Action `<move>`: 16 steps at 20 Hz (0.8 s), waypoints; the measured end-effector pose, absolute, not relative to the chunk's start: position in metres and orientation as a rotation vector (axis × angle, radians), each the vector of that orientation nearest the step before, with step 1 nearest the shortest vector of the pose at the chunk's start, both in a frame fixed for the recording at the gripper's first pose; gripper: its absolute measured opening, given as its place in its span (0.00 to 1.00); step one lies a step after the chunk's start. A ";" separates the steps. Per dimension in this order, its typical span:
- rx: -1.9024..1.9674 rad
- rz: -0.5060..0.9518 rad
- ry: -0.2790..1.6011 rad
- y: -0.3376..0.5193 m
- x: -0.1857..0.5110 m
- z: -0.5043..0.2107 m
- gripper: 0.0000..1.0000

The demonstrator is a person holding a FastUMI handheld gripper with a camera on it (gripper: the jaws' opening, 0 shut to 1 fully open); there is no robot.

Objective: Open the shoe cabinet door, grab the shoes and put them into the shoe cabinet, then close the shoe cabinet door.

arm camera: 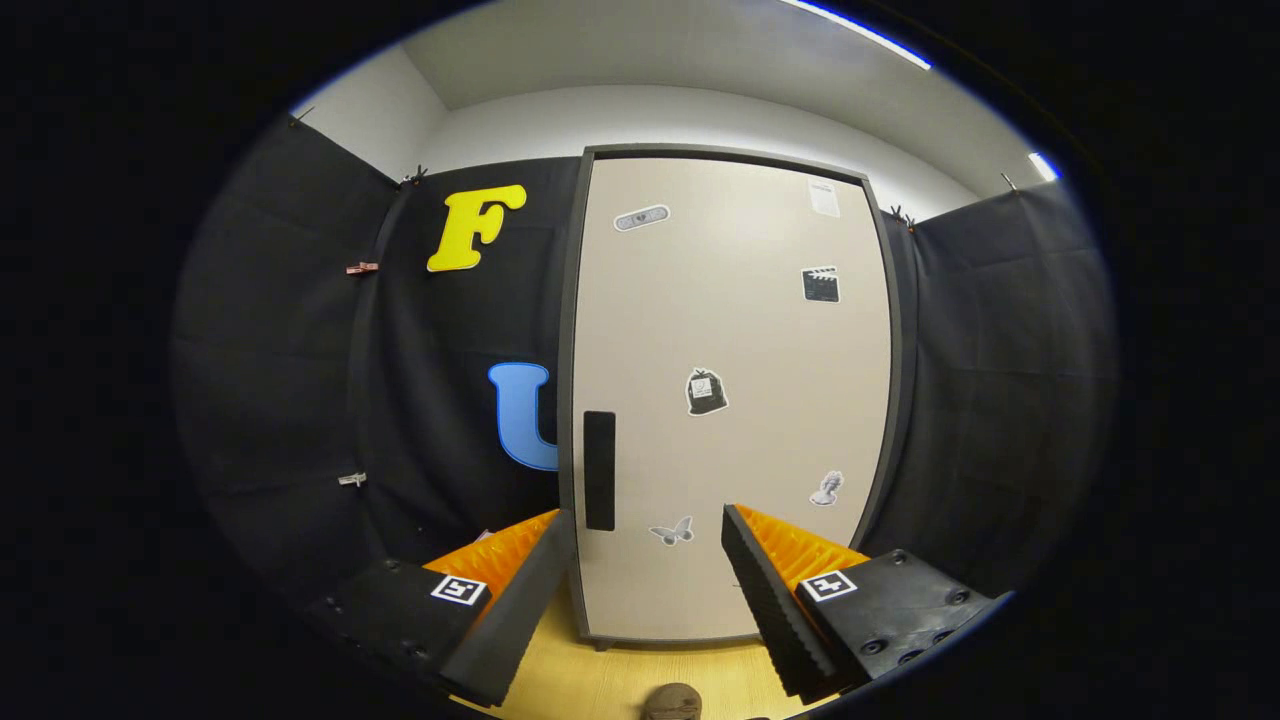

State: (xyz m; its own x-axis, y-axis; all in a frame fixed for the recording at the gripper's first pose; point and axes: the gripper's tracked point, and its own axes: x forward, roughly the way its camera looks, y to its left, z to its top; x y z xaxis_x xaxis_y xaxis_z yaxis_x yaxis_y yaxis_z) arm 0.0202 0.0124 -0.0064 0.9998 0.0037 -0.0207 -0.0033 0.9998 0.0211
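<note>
Ahead, your gripper (648, 520) is spread, empty, before the tall beige shoe cabinet door (735, 400), shut, its black slot handle (599, 470) beside your left finger; a brownish shoe (672, 702) below is cut off.

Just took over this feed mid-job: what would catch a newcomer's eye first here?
The tall shoe cabinet door, shut and dotted with stickers, stands straight ahead beyond the tongs. Its dark handle sits at the door's left edge, just above the left fingertip. The tongs are open and hold nothing.

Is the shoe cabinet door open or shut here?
Shut: the shoe cabinet door sits flush in its dark frame, no interior visible. The gripper is open, short of it.
</note>
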 end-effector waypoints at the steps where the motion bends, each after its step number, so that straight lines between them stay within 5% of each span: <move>1: 0.023 0.005 0.022 0.014 0.023 -0.007 0.98; 16: 0.031 -0.021 0.048 0.045 0.122 -0.020 0.98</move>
State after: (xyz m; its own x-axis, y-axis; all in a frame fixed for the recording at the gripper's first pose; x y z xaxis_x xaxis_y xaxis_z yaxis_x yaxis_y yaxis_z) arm 0.1216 0.0450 -0.0197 0.9986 -0.0201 -0.0480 0.0215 0.9993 0.0300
